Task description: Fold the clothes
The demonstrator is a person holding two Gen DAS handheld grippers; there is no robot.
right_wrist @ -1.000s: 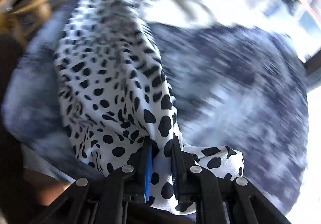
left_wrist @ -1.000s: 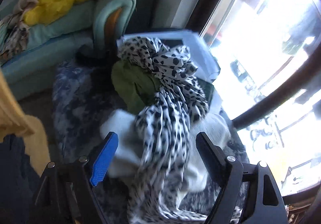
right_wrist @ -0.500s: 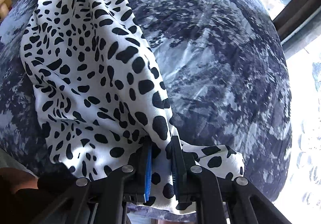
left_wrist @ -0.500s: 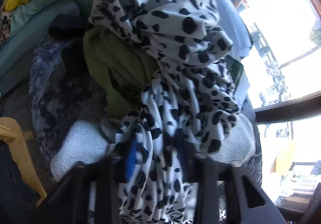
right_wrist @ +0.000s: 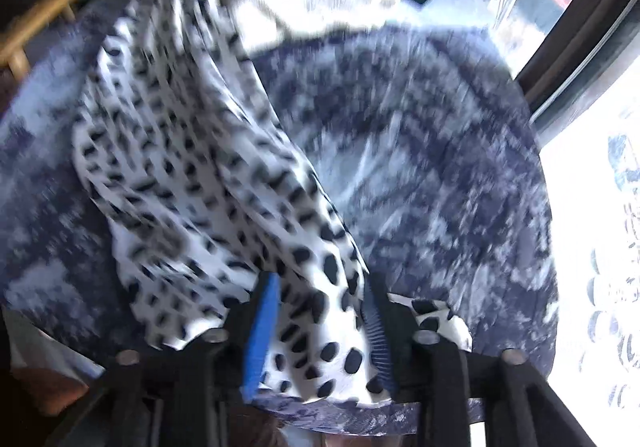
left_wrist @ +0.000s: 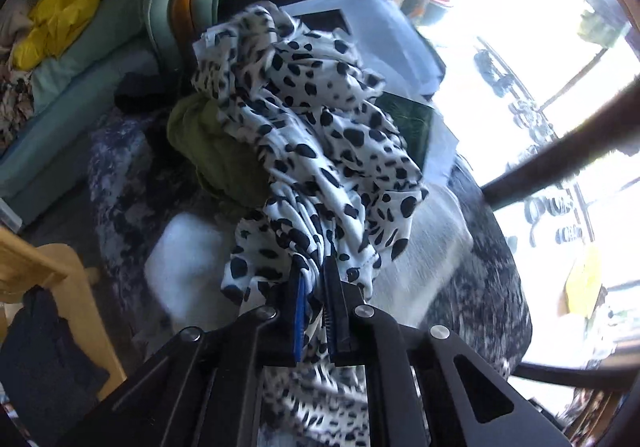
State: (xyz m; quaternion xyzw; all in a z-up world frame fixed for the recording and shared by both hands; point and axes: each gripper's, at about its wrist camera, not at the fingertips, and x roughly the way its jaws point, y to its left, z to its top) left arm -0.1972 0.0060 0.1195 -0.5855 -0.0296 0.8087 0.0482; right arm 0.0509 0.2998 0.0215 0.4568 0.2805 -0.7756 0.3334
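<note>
A white garment with black spots [left_wrist: 320,135] is bunched on a pile of clothes on a table covered in a blue-grey mottled cloth [left_wrist: 492,287]. My left gripper [left_wrist: 316,275] is shut on a fold of the spotted garment. In the right wrist view the same spotted garment [right_wrist: 192,175] lies stretched over the mottled cloth [right_wrist: 432,175]. My right gripper [right_wrist: 320,287] is open, its jaws apart, with the garment's end lying between the fingers. This view is blurred by motion.
An olive green garment [left_wrist: 212,151] and a white knitted garment [left_wrist: 188,259] lie under the spotted one. Papers and a dark green book [left_wrist: 412,119] sit behind. A teal sofa [left_wrist: 80,95] with yellow cloth stands left. A wooden chair [left_wrist: 48,271] is near left. A window frame [right_wrist: 580,31] is at right.
My left gripper closed on the spotted garment. My right gripper, shut on the garment's end before, has opened and let it go.
</note>
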